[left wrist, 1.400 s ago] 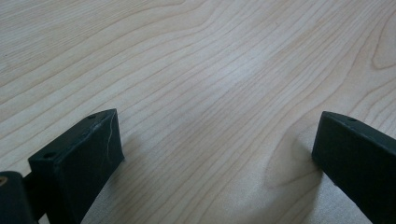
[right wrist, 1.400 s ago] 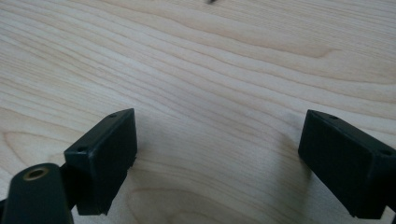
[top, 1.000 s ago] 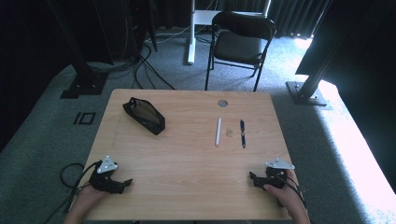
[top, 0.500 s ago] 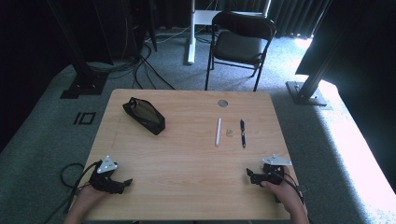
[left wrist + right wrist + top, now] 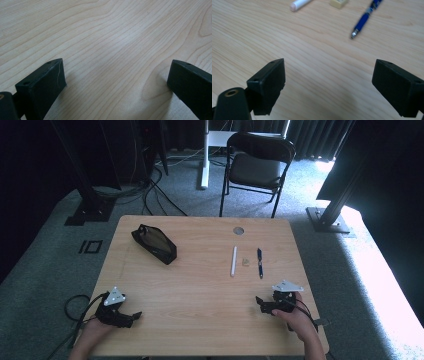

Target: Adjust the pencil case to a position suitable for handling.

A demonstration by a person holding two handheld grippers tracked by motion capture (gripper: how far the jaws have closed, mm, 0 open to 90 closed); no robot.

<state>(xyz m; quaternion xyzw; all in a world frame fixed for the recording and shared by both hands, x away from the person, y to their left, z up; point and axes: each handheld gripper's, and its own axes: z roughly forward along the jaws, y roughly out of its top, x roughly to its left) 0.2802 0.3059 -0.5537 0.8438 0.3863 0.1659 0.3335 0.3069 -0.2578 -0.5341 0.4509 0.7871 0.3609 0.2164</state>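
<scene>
Jaws apart on both: right gripper (image 5: 261, 303) w/ blue pen (image 5: 364, 17) at 1 o'clock; left gripper (image 5: 131, 316) over bare counter (image 5: 200, 285).

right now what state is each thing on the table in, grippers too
left gripper: open, empty, low on bare wood
right gripper: open, empty, facing the pens
black pouch: lying flat, whether zipped cannot be told
white pen: lying flat
blue pen: lying flat
eraser: lying between the pens
</scene>
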